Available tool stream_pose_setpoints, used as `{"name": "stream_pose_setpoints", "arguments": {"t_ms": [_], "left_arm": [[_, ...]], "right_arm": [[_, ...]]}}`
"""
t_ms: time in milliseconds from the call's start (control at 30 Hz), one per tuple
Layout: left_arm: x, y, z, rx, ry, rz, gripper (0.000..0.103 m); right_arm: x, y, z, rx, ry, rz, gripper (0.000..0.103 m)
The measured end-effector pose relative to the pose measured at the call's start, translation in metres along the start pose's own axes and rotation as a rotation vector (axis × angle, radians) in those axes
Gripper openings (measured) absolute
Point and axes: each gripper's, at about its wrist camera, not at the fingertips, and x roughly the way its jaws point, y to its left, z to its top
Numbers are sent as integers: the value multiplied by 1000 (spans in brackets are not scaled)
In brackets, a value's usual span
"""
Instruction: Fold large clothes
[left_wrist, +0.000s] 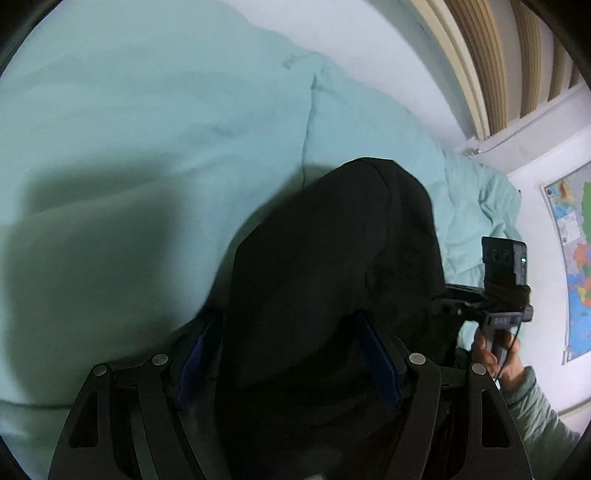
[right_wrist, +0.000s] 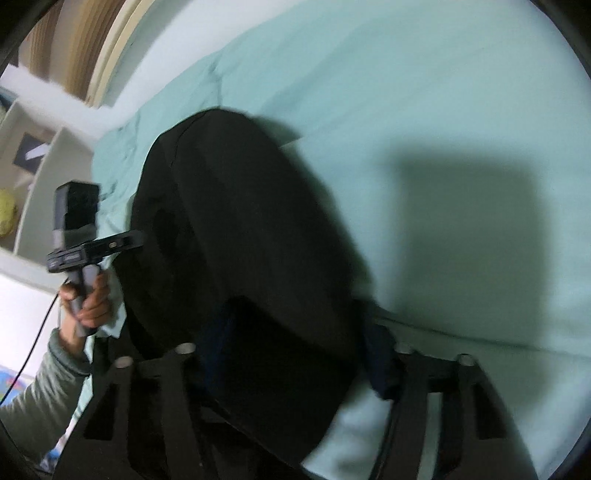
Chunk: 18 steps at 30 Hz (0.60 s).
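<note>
A black garment (left_wrist: 332, 258) hangs bunched between both grippers above a pale green bed sheet (left_wrist: 129, 129). My left gripper (left_wrist: 291, 354) has the black cloth filling the space between its blue pads (left_wrist: 380, 362), held off the bed. My right gripper (right_wrist: 295, 365) likewise has the black garment (right_wrist: 240, 229) draped between its fingers. The right gripper shows in the left wrist view (left_wrist: 495, 295), its tip buried in the cloth. The left gripper shows in the right wrist view (right_wrist: 85, 251), its tip at the garment's edge. The fingertips of both are hidden by fabric.
The green sheet (right_wrist: 424, 92) covers the bed below, with dark shadows on it. A wooden slatted headboard (left_wrist: 480, 55) lies at the far end. A map (left_wrist: 576, 251) hangs on the right wall. White shelves (right_wrist: 33, 155) stand to the left.
</note>
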Motion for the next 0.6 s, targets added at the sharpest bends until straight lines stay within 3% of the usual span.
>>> {"name": "stream_pose_setpoints", "arguments": {"t_ms": [100,167,233,300,467,600], "left_arm": [[4,-7,3,1,-15,1,76],[3,-19,-1,52,-43,35,54],[-2,-33,-4,110,-71,66,30],[-17,-47,-12,160,-103,72,20],[-90,-99,-53,317,-213,66,17],[-165,-143,-102,417,-321,52,17]], "right_arm": [[8,9,5,-40,-6,-25,60],[6,13,6,-47,-8,-33,55],[-2,23,2,-84,-27,-53,39],[-15,38,-4,-126,-53,-80,29],[-79,93,-40,-242,-205,-172,20],[-141,158,-98,-342,-356,-262,19]]}}
